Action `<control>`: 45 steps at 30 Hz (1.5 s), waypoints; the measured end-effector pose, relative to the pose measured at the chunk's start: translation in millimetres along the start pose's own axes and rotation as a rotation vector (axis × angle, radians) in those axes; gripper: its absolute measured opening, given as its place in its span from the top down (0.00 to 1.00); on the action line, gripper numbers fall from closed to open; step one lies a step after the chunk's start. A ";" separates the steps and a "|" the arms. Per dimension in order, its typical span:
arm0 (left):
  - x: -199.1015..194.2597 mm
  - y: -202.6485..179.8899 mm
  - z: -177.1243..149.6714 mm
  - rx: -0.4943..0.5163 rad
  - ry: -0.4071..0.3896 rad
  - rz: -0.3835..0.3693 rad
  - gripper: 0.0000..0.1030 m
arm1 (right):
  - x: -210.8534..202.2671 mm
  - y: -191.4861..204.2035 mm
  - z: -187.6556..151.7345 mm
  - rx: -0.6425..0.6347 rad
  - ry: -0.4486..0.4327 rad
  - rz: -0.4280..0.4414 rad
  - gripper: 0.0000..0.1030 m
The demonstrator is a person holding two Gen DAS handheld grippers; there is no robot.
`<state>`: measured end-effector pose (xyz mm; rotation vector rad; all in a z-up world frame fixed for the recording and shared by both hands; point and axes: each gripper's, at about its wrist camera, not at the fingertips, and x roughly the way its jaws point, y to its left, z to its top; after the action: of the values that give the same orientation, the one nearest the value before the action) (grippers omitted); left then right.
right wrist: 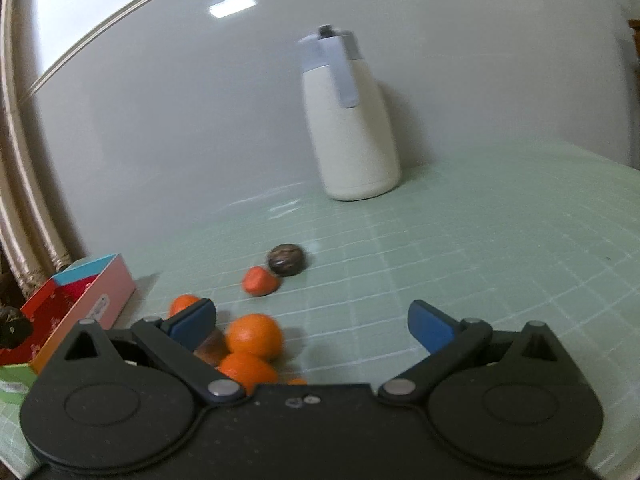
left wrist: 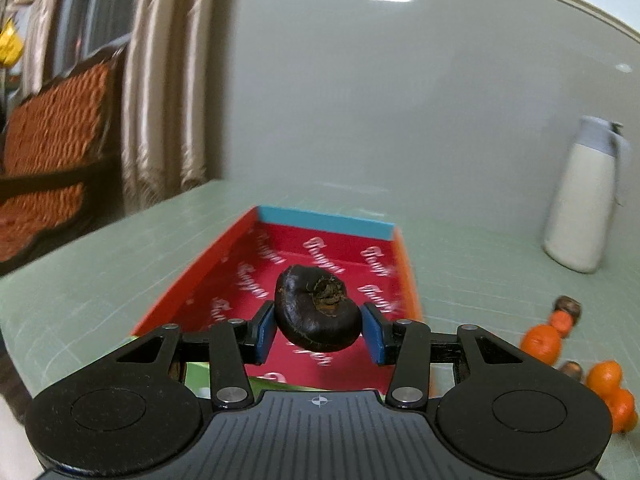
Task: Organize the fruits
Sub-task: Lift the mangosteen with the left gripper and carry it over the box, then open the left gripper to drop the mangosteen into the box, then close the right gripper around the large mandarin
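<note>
Light: you get soft, even indoor brightness.
Glare: ceiling lamp patches reflect on the wall [left wrist: 360,80].
Shadows: faint, beside the jug [right wrist: 352,120].
Blur: motion smear on curtains [left wrist: 168,80] and oranges [right wrist: 252,336].
Edges: strong fisheye bending.

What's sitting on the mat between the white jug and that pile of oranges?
In the right wrist view, a dark brown fruit and a small orange touching it lie between the white jug and the orange pile.

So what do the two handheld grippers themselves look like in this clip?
Both are matte black plastic. The left gripper and right gripper each have two round discs at the base, angled link arms with silver pivot screws, and blue pads on the fingers. The left one's ribbed body bears a small crosshair mark. No cables or sleeves show.
</note>
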<state>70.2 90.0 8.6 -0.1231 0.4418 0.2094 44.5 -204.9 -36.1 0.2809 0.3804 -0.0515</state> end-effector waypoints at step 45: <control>-21.0 39.3 1.3 -0.052 -0.081 0.110 0.23 | 13.9 42.0 -20.1 -0.251 0.119 0.095 0.64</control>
<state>43.3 124.7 16.1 -0.1407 0.3629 0.3331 54.4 -158.9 -48.2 0.0536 0.4858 0.1060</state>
